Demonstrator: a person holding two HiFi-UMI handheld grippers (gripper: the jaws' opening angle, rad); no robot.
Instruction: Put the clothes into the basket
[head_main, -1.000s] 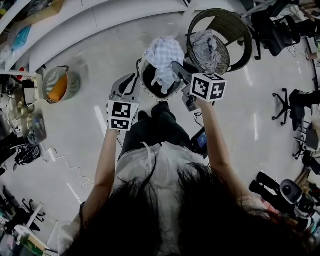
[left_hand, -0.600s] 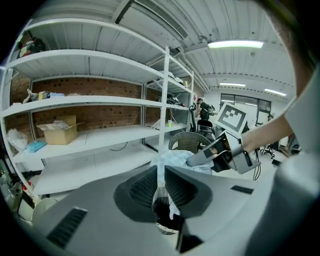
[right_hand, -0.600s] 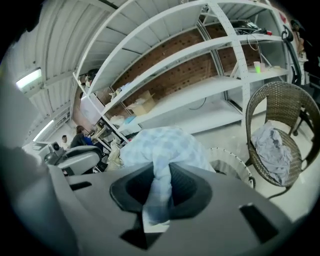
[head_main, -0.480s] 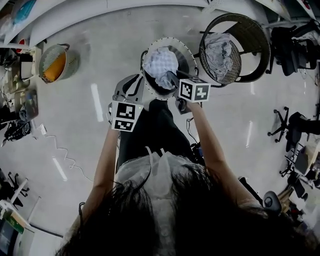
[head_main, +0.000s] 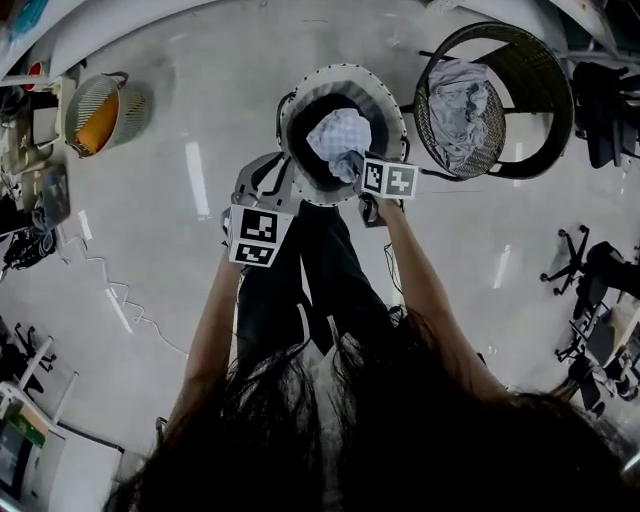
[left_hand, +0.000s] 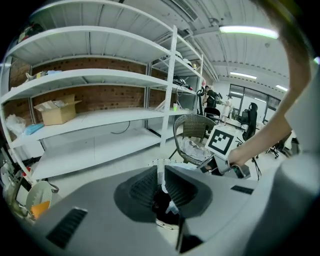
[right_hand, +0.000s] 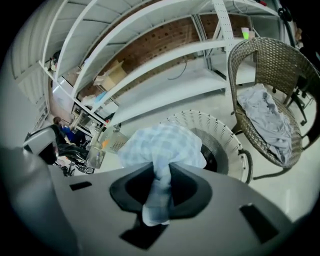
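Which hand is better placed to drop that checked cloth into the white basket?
Right. The right gripper is clamped on the checked cloth, which hangs over the white basket; the left gripper holds nothing and sits beside the rim.

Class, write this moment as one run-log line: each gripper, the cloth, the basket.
right gripper: shut on checked cloth | checked cloth: over white basket | left gripper: empty, beside white basket

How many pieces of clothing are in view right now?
2: a checked cloth held in the right claw over the white basket, and a grey cloth on the chair. More may be hidden in the basket.
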